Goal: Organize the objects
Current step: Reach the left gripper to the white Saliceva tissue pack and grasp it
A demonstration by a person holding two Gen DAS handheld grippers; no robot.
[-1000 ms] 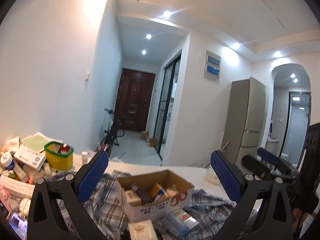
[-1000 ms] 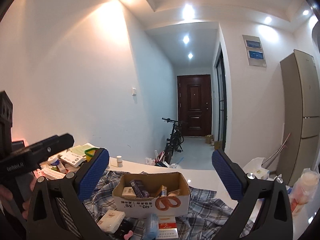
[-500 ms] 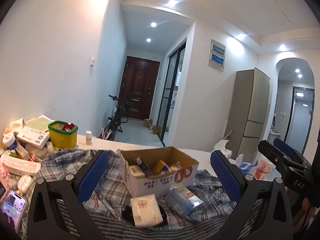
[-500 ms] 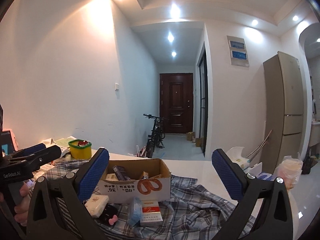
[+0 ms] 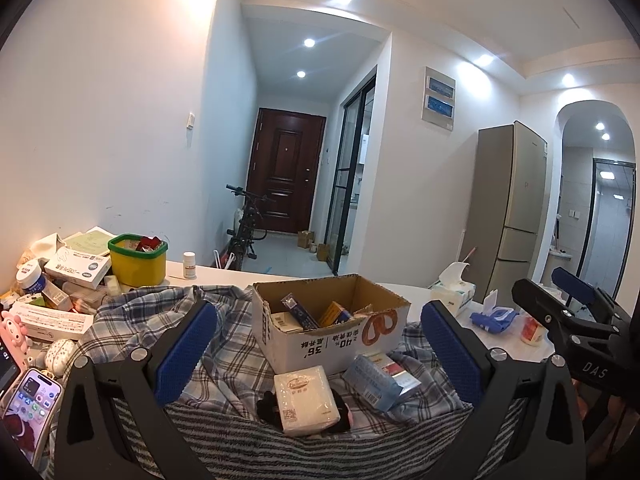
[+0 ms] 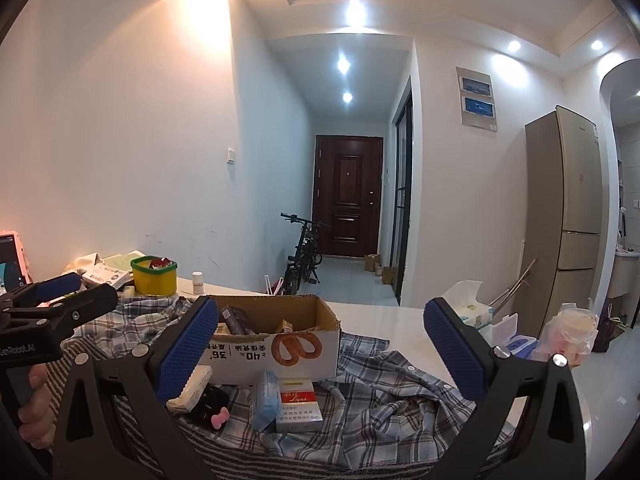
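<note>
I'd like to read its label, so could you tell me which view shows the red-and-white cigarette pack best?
The right wrist view: the cigarette pack lies face up on the plaid shirt, its front unobstructed. In the left wrist view only a corner shows, behind a pale blue packet.

White table (image 6: pixel 384 320) carries plaid shirt (image 6: pixel 372 400), yellow tub (image 5: pixel 138 266).
</note>
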